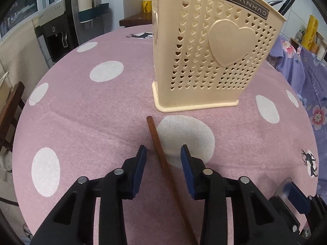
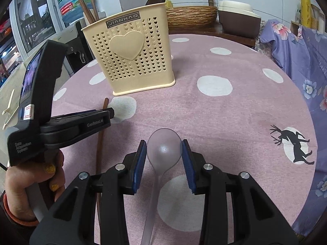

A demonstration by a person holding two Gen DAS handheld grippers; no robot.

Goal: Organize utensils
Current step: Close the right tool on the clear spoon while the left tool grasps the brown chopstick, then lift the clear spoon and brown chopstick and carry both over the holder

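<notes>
A brown wooden chopstick [image 1: 161, 153] lies on the pink dotted tablecloth, running between the fingers of my left gripper [image 1: 163, 152]. Both blue pads stand clear of it, so the gripper is open. In the right wrist view the left gripper [image 2: 111, 113] hovers low over that same chopstick [image 2: 100, 143]. My right gripper [image 2: 164, 150] is shut on the bowl of a translucent plastic spoon [image 2: 164, 147], whose handle runs back under the gripper. The cream heart-patterned utensil holder [image 1: 214, 51] [image 2: 130, 57] stands upright just beyond, with chopsticks and dark utensils in it.
The round table [image 2: 235, 106] drops off on all sides. A purple floral cloth [image 2: 302, 61] hangs at the right. A water dispenser [image 1: 55, 32] stands at the left, with a wooden basin [image 2: 190, 16] behind. A hand [image 2: 30, 181] holds the left gripper.
</notes>
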